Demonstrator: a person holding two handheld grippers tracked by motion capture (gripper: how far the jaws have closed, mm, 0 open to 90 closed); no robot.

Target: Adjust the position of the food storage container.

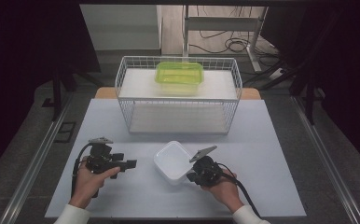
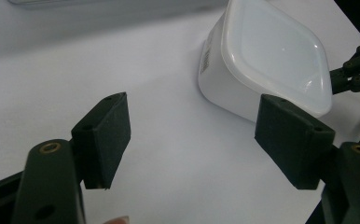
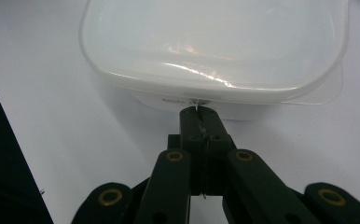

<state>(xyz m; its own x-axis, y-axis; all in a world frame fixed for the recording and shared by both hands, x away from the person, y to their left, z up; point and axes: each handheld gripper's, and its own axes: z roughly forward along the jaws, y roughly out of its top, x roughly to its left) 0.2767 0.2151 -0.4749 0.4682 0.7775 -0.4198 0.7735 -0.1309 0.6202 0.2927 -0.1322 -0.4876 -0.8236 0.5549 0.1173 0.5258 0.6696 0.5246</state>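
A white plastic container (image 1: 172,160) with a translucent lid sits on the table's near middle. It appears at upper right in the left gripper view (image 2: 266,60) and across the top of the right gripper view (image 3: 215,42). My right gripper (image 3: 199,112) is shut, its tips pinching a thin edge of the lid at the container's near right side (image 1: 190,174). My left gripper (image 1: 126,160) rests left of the container, apart from it. It stands open (image 2: 197,140) with only bare table between its pads.
A white wire basket (image 1: 122,86) stands at the back of the pale table (image 1: 271,140), with a green lidded container (image 1: 179,77) on its top shelf. Floor rails run along both sides, and cables lie on the floor behind.
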